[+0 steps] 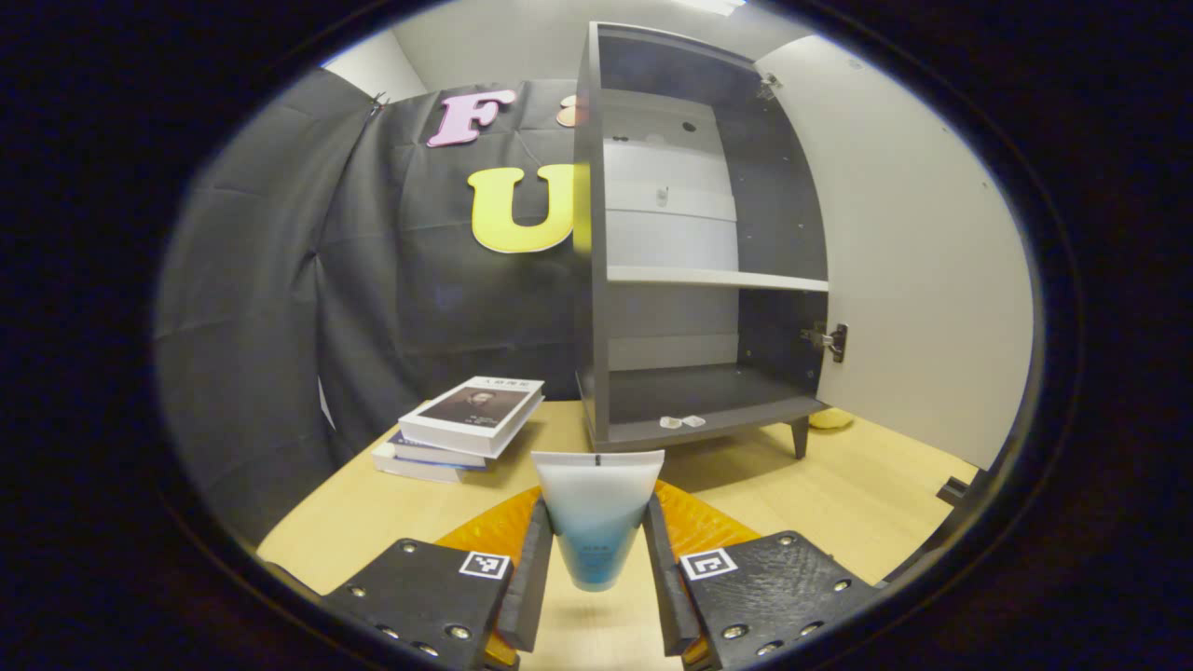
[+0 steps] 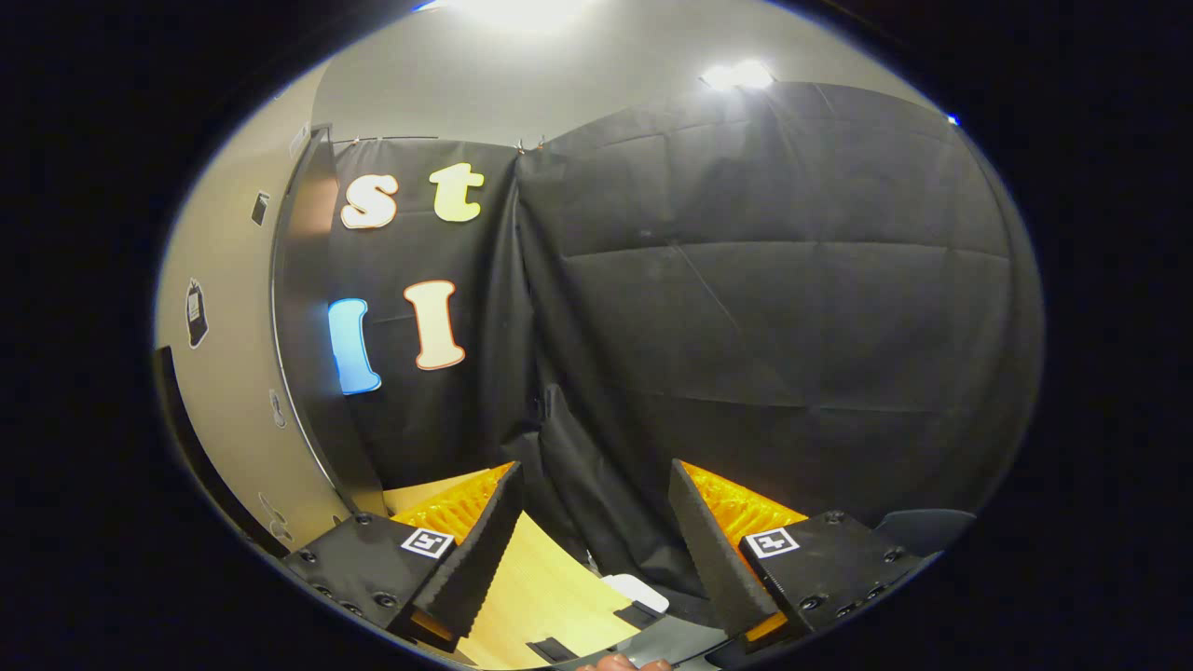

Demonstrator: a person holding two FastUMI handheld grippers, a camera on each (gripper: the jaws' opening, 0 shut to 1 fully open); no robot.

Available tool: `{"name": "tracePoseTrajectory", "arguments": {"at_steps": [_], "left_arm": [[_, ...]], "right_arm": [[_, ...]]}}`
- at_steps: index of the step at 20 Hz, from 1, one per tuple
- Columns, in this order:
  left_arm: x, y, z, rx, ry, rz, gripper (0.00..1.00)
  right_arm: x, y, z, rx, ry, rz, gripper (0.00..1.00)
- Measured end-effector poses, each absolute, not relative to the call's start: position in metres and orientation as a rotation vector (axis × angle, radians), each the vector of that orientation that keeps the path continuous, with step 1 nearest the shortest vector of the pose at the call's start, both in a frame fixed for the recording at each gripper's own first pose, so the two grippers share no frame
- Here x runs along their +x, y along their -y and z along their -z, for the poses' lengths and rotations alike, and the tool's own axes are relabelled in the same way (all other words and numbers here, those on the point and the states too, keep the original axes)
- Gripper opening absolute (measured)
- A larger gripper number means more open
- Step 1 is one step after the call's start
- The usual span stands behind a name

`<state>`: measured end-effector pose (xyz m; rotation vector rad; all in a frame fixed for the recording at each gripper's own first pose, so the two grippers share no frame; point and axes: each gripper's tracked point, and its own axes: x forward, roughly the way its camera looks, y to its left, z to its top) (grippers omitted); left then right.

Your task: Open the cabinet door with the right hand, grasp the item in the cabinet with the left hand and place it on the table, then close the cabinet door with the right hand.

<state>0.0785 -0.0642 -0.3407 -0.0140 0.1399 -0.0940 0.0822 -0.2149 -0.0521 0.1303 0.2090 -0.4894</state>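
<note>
Door (image 1: 923,270) standing open, cabinet (image 1: 690,280) shelves looking bare. Left gripper (image 1: 596,559) clamping tube (image 1: 596,517), hanging above table (image 1: 839,494), not set down. Right gripper (image 2: 592,550) gaping, holding nothing. Remaining: placing tube, closing door.

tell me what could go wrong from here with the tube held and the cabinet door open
1. The left gripper pinches the tube near its narrow cap end, wide end up; if released above the table, it may topple or roll.
2. The cabinet door stands wide open, and the right gripper is open, facing the booth wall beside it; a hasty push could slam it or shift the cabinet.
</note>
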Motion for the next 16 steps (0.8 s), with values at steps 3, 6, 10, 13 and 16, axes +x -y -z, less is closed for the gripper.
{"name": "tracePoseTrajectory", "arguments": {"at_steps": [3, 6, 10, 13, 16], "left_arm": [[0.067, 0.074, 0.381, 0.004, -0.172, 0.100, 0.51], [0.063, 0.077, 0.407, 0.010, -0.175, 0.110, 0.52], [0.057, 0.072, 0.426, -0.021, -0.181, 0.098, 0.53], [0.055, 0.066, 0.434, -0.043, -0.178, 0.084, 0.52], [0.055, 0.067, 0.438, -0.022, -0.167, 0.091, 0.54]], "right_arm": [[0.065, 0.210, 0.055, 0.156, -0.210, 0.511, 0.96], [0.057, 0.203, 0.057, 0.142, -0.217, 0.522, 0.92], [0.054, 0.195, 0.051, 0.119, -0.222, 0.527, 0.92], [0.054, 0.188, 0.051, 0.119, -0.230, 0.523, 0.92], [0.052, 0.184, 0.054, 0.129, -0.245, 0.521, 0.96]]}}
